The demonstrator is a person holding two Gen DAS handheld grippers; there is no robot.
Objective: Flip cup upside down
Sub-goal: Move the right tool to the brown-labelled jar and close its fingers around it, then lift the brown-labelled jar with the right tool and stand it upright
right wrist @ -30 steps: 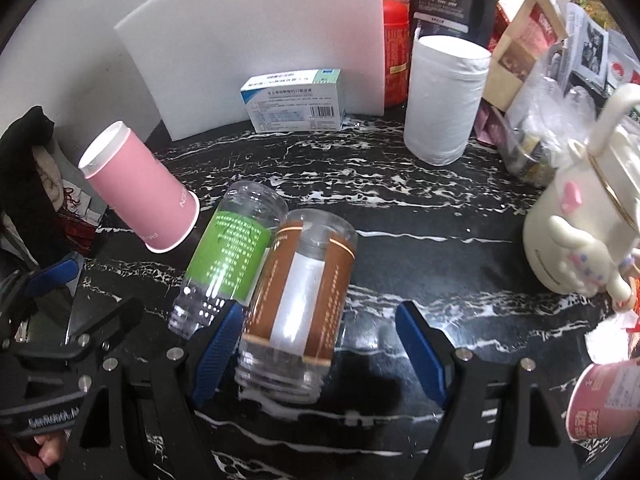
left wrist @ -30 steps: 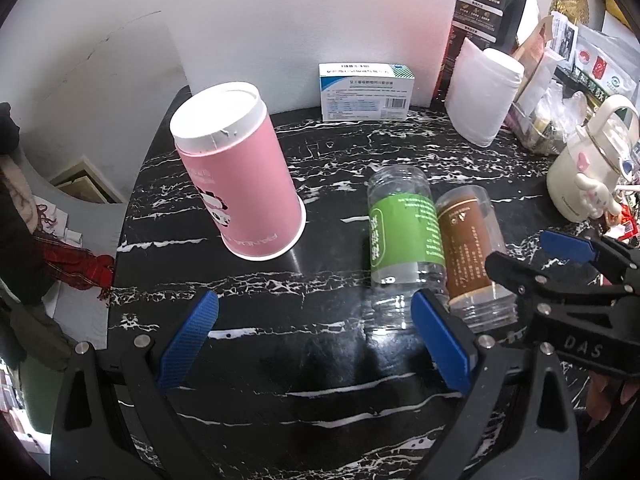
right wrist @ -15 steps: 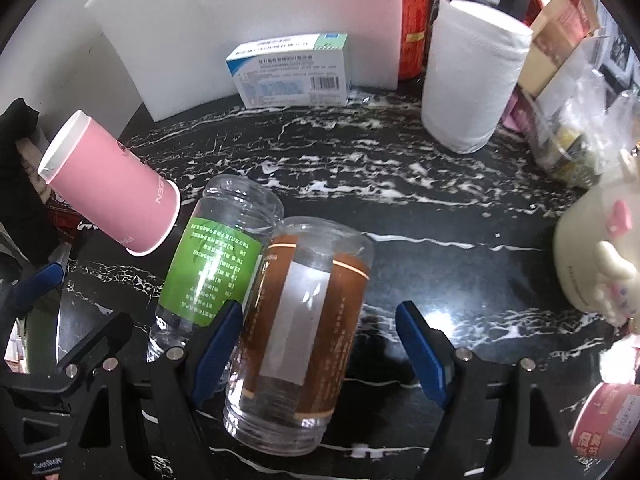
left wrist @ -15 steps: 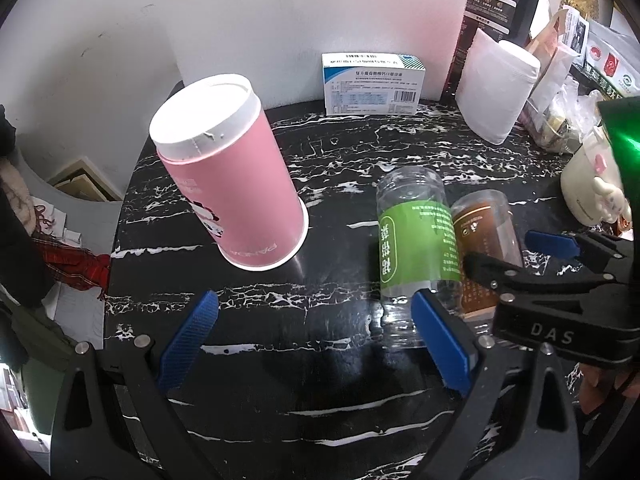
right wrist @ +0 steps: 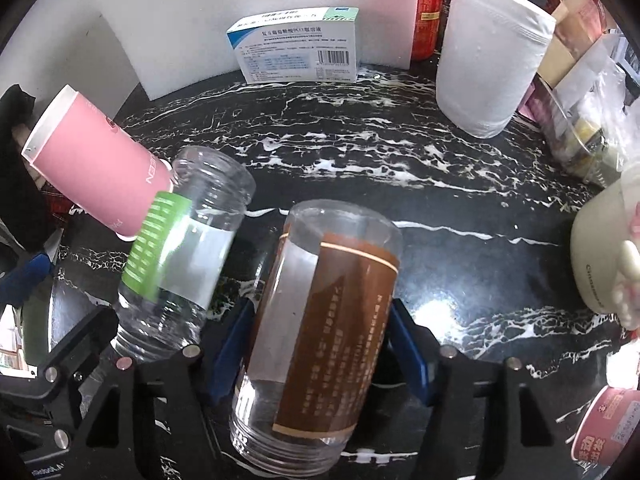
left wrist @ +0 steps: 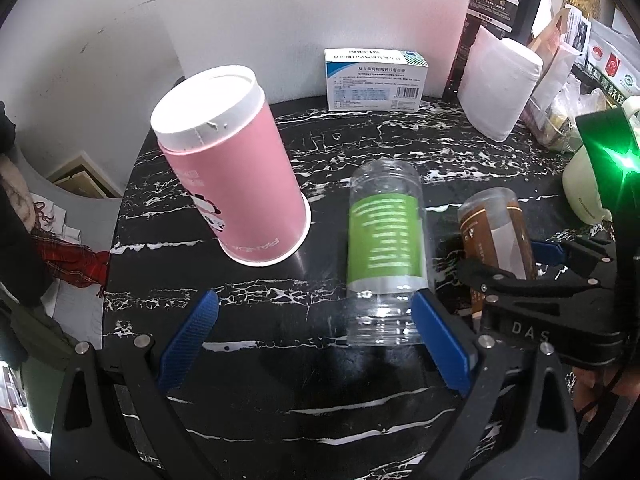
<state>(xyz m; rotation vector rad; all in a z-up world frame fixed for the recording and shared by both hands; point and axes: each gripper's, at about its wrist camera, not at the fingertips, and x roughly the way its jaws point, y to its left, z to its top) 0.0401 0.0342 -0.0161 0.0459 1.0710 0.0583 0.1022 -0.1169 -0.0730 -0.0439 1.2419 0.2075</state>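
A clear cup with a brown label (right wrist: 320,320) lies between the blue pads of my right gripper (right wrist: 316,344), which is shut on it; it also shows in the left wrist view (left wrist: 496,236). A second clear cup with a green label (left wrist: 384,248) lies on its side on the black marble table (left wrist: 360,152), just beyond my left gripper (left wrist: 316,340), which is open and empty. That cup also shows in the right wrist view (right wrist: 180,256). A pink paper cup (left wrist: 232,184) stands upside down at the left.
A white medicine box (left wrist: 376,80) and a white foam board (right wrist: 240,12) stand at the back. A paper towel roll (right wrist: 492,60), bags and a cream kettle (right wrist: 604,256) crowd the right side. A small pink tub (right wrist: 608,428) sits at the near right.
My right gripper has closed on the brown-label cup and parted it from the green-label cup. My left gripper has moved in a little; the green-label cup has shifted.
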